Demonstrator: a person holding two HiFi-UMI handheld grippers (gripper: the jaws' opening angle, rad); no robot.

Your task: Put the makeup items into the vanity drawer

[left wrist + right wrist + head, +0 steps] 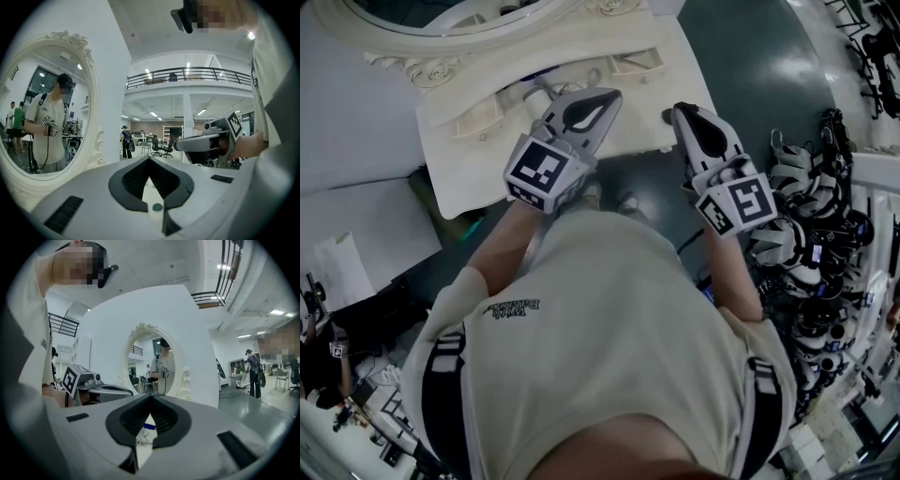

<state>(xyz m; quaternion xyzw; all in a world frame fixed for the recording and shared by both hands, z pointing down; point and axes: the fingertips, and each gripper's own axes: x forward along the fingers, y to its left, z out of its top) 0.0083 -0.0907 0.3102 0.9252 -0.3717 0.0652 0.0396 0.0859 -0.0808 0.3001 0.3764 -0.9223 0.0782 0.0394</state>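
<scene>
In the head view the white carved vanity (478, 141) stands in front of me, its oval mirror (459, 23) at the top. Small makeup items, one with a blue band (536, 91), lie in a recess at its back, partly hidden by the left gripper. My left gripper (612, 97) hovers over the vanity's front, jaws shut and holding nothing (150, 160). My right gripper (679, 113) hangs beside the vanity's right edge, also shut and empty (151, 397). Through its jaws I see a blue-banded item (149, 426) on the white top.
A rack of dark and white grippers and cables (816, 216) crowds the right side. Dark green floor (750, 56) lies to the right of the vanity. A white wall (112, 70) stands behind the mirror (42, 108). People stand far off in the hall (125, 140).
</scene>
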